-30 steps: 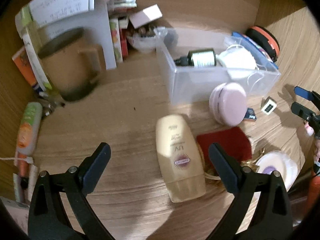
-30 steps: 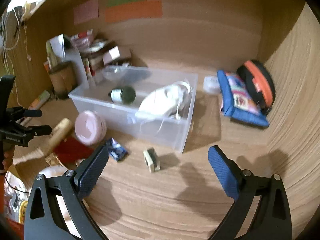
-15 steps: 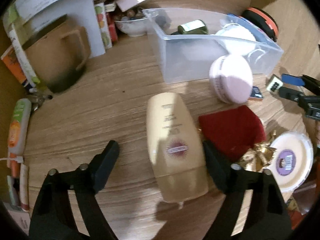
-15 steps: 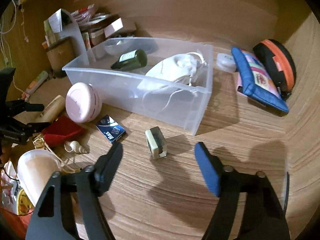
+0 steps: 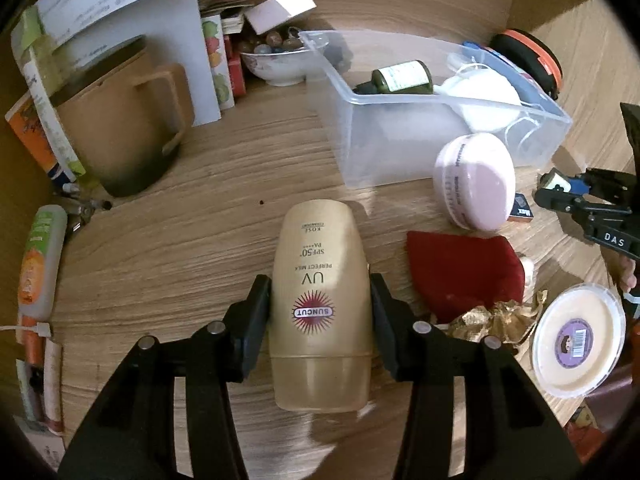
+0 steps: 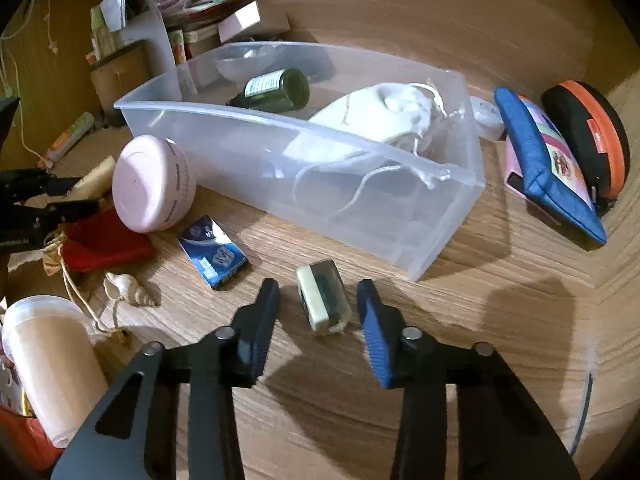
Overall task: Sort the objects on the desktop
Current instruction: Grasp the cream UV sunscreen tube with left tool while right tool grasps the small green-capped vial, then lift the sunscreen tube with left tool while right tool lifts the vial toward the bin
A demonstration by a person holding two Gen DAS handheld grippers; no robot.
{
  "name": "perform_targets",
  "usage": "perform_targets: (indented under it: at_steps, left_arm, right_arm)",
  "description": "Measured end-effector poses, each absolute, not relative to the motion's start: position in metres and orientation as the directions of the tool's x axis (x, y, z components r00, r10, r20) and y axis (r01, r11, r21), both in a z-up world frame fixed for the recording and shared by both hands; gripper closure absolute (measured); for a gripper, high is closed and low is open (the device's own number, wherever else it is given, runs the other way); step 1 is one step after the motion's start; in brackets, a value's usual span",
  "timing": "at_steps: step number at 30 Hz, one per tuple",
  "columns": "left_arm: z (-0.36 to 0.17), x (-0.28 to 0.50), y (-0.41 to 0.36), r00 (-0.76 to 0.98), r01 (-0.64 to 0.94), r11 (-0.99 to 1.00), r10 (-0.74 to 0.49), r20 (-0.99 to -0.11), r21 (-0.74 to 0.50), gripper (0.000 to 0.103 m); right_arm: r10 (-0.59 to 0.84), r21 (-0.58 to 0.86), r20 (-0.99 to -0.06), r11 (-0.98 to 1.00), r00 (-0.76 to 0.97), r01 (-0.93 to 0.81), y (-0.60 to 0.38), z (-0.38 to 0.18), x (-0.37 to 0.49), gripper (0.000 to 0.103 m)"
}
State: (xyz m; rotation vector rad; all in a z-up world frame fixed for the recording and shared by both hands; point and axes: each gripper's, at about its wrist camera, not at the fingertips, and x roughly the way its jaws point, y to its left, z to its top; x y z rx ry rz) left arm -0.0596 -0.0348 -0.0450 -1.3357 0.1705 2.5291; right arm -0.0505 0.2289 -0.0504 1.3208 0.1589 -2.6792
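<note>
Left claw (image 5: 320,300) — black pads pressed to both flanks of the glossy beige sunscreen bottle (image 5: 320,304), which lies flat on the wood-grain bench (image 5: 180,264). Right of it: soft red pouch (image 5: 464,272), round pink case (image 5: 476,180) leaning on the clear plastic bin (image 5: 400,148). Right claw (image 6: 316,304) — blue ribbed pads parted, either side of a small boxy cream-edged block (image 6: 324,304), not touching.
</note>
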Motion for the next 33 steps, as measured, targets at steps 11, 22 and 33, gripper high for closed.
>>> perform_targets:
  at_steps: [11,22,33]
  left_arm:
    - [-0.041,-0.061,-0.071,-0.527,-0.233,-0.962,0.249,-0.813,-0.143,0.055]
    - [-0.020,-0.058,-0.087,-0.562,-0.237,-0.946,0.320,-0.763,-0.222,0.078]
    - [-0.046,-0.070,-0.086,-0.514,-0.222,-0.965,0.235,-0.825,-0.137,0.076]
  right_arm:
    - [-0.106,-0.022,-0.780,-0.980,-0.617,0.196,0.227,-0.048,-0.052,0.088]
    - [-0.130,0.009,-0.770,-0.981,-0.625,0.193,0.230,-0.042,-0.051,0.088]
    - [-0.139,-0.005,-0.755,-0.976,-0.641,0.218,0.225,-0.033,-0.043,0.088]
